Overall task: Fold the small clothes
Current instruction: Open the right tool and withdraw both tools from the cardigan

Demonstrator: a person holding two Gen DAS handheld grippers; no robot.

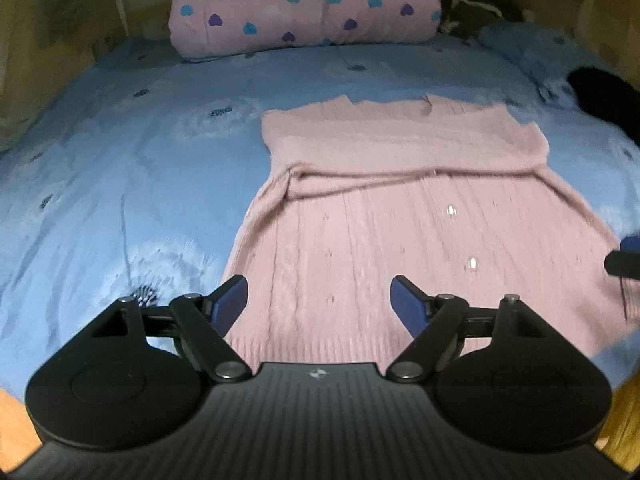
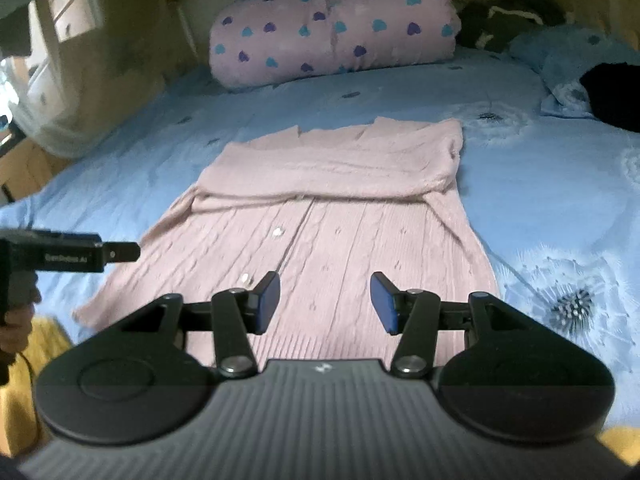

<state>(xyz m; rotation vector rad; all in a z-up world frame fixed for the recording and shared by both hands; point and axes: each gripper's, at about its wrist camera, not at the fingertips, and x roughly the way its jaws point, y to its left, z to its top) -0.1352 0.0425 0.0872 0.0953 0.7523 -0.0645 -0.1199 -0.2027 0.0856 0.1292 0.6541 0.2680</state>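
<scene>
Bed: a blue sheet (image 1: pixel 120 168) printed with pale dandelion heads covers the whole surface, and it looks fairly smooth from where I stand.
Rolled quilt: a pink quilt (image 1: pixel 304 4) dotted with purple and teal hearts lies across the far end of the bed, well beyond the garment.
Pillow: a blue pillow (image 2: pixel 568 60) sits at the far right corner, with something black (image 2: pixel 616 92) lying on it that I can't make out.
Dark bundle: a dark cloth with a pale cord (image 2: pixel 508 16) is tucked just right of the quilt.
Garment: a pink cable-knit cardigan (image 2: pixel 320 240) lies flat in the middle of the sheet, hem towards the person, small shiny buttons down the front; both sleeves are folded across the chest, so a straight fold edge runs side to side about halfway up.
Left gripper: left gripper (image 1: pixel 320 304) hangs above the hem end of the cardigan, blue pads spread wide apart with nothing between them, clear of the knit; it also shows at the left edge of the right wrist view.
Right gripper: right gripper (image 2: pixel 325 302) hovers over the lower front of the cardigan near the button line, jaws parted more narrowly, gripping nothing.
Hand: a hand (image 2: pixel 16 320) grips the handle of the left gripper, at the near left.
</scene>
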